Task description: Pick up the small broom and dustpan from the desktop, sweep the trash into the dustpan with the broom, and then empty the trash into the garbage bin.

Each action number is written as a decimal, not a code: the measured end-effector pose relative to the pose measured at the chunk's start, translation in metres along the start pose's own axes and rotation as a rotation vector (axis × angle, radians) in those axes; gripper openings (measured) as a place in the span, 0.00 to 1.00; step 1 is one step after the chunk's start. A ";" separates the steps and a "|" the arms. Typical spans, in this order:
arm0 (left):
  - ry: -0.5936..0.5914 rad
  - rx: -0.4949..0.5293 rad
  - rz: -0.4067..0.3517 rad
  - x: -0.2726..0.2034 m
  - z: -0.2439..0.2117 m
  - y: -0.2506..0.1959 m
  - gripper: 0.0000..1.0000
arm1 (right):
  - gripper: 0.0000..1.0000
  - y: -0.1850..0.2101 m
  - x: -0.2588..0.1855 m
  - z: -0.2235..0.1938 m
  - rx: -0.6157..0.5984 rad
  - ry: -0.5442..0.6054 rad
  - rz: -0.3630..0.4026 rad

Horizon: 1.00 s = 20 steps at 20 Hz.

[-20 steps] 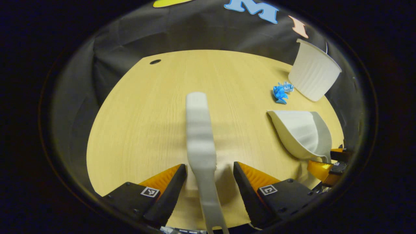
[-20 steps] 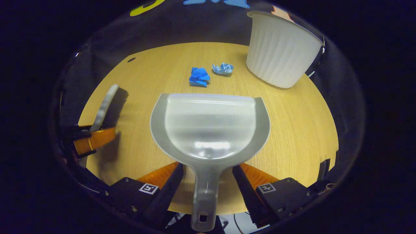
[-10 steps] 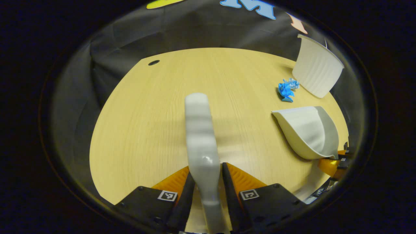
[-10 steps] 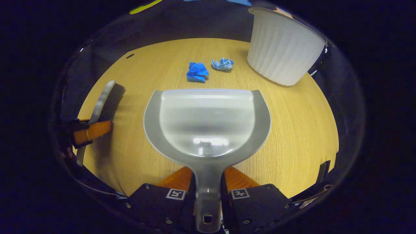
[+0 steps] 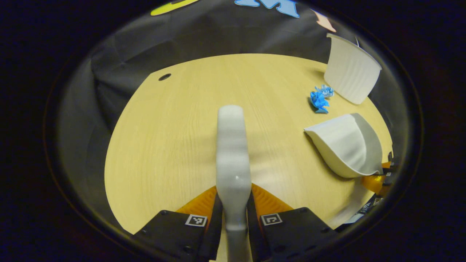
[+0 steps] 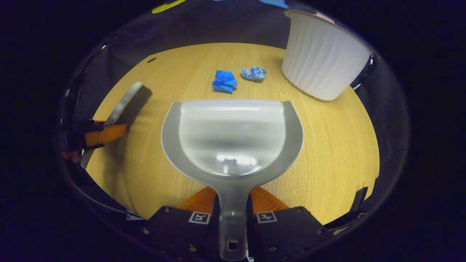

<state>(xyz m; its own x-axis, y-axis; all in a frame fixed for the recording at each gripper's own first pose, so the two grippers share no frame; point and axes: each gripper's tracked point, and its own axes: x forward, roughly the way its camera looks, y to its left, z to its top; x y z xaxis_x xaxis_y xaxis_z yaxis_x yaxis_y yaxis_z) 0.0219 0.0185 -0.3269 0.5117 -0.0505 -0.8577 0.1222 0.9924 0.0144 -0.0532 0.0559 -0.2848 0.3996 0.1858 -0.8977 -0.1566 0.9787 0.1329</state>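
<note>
In the left gripper view my left gripper (image 5: 233, 211) is shut on the handle of the small grey broom (image 5: 232, 153), which points forward over the wooden desktop. My right gripper (image 6: 233, 209) is shut on the handle of the grey dustpan (image 6: 232, 138), whose mouth faces two crumpled blue paper scraps (image 6: 224, 80) a short way ahead. The white ribbed garbage bin (image 6: 322, 60) stands at the far right of the desk. The right gripper view has the broom (image 6: 125, 103) with the left gripper on it at the left edge. The dustpan (image 5: 346, 143) lies right of the broom in the left gripper view.
The wooden desktop (image 6: 335, 145) is rounded, with black cloth behind it. A small dark cable hole (image 5: 164, 76) sits near the far left corner. The paper scraps (image 5: 320, 99) lie just beside the bin (image 5: 351, 72).
Both grippers went from open around the handles to shut on them: the left on the broom, the right on the dustpan. The broom has since shifted slightly.
</note>
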 end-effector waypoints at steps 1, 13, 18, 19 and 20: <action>-0.001 0.004 -0.010 0.003 0.006 -0.003 0.41 | 0.31 -0.002 -0.001 0.001 -0.001 0.001 0.005; -0.020 0.173 -0.096 0.045 0.085 -0.047 0.34 | 0.31 -0.038 0.005 0.011 -0.102 0.006 0.034; -0.023 0.246 -0.139 0.067 0.115 -0.077 0.34 | 0.31 -0.054 0.007 0.016 -0.130 0.018 0.048; -0.024 0.263 -0.145 0.073 0.120 -0.084 0.36 | 0.31 -0.057 0.008 0.018 -0.130 0.019 0.054; -0.026 0.281 -0.150 0.076 0.126 -0.089 0.34 | 0.31 -0.058 0.009 0.020 -0.127 0.021 0.063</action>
<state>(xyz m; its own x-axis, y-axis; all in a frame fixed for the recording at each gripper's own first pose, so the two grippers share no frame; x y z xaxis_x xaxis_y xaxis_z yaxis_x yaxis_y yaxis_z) 0.1568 -0.0883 -0.3285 0.4916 -0.2005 -0.8474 0.4262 0.9040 0.0334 -0.0224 0.0022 -0.2921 0.3666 0.2433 -0.8980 -0.2941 0.9460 0.1362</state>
